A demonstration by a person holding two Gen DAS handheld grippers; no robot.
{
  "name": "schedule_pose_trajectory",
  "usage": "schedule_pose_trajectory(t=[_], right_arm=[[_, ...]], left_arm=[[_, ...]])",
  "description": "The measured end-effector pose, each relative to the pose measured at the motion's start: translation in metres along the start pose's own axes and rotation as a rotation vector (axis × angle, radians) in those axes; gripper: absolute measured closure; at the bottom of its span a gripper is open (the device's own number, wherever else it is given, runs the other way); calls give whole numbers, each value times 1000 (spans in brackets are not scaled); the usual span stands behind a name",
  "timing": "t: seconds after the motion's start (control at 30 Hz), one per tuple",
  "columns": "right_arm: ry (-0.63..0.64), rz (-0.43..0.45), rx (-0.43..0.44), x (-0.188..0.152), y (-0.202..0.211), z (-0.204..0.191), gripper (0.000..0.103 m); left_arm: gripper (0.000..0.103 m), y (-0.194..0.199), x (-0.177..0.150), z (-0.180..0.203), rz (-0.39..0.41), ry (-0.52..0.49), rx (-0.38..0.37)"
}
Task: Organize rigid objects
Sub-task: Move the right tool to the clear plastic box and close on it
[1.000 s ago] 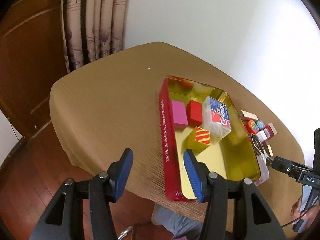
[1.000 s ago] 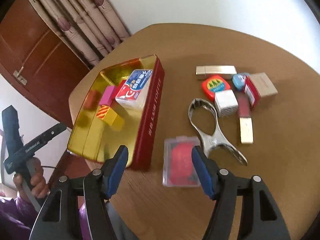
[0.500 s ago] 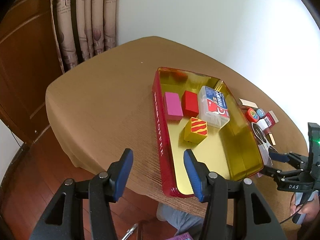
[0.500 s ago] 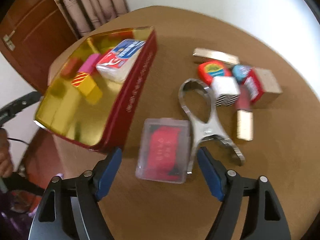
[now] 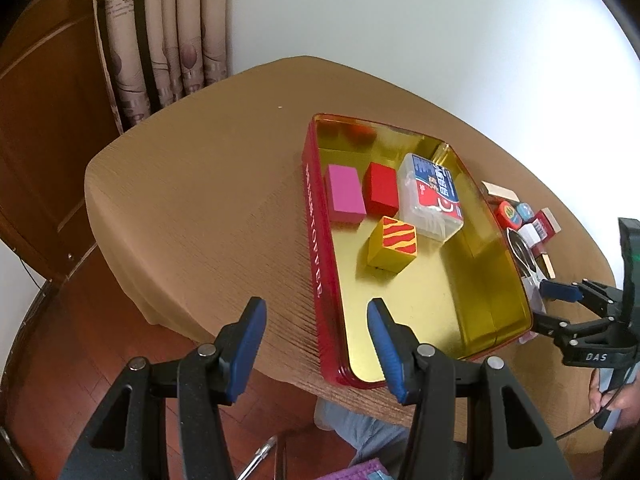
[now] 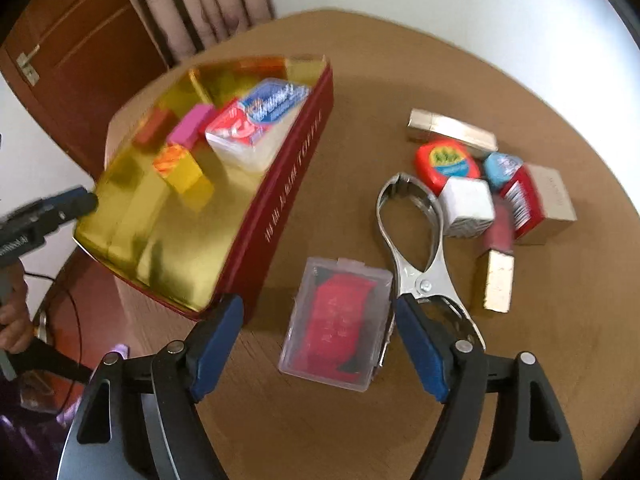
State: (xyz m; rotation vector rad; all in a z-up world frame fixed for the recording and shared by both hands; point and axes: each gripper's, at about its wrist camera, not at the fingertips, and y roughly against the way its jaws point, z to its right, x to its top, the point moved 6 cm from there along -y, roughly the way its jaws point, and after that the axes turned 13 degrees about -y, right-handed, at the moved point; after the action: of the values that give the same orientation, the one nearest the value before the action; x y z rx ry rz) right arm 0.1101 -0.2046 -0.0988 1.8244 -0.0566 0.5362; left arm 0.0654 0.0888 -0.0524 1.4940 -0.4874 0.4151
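Right gripper (image 6: 318, 332) has neared the clear card case (image 6: 338, 326), jaws just widening, unclenched around it; left gripper (image 5: 316, 334) hangs released.

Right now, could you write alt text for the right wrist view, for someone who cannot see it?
The open right gripper hovers over a clear plastic case with red contents on a round brown table. A red and gold tin sits left, a metal clamp and small boxes right.

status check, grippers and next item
Both grippers open, right gripper just widened over clear card case. Tin beside it. Metal clamp crowds right finger.
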Motion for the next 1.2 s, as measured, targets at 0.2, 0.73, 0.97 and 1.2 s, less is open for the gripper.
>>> schedule_pose_trajectory(t=[0.2, 0.73, 0.97, 1.2], right_arm=[[46, -56, 23, -10, -3, -6, 23], [64, -78, 198, -6, 3, -18, 20], [-74, -90, 109, -6, 1, 24, 6], [20, 57, 86, -9, 33, -14, 6]], left_arm=[[49, -1, -1, 0, -10, 1, 0], [49, -10, -3, 0, -53, 11, -8], [49, -14, -6, -1, -77, 20, -8], [49, -18, -8, -1, -96, 20, -16]])
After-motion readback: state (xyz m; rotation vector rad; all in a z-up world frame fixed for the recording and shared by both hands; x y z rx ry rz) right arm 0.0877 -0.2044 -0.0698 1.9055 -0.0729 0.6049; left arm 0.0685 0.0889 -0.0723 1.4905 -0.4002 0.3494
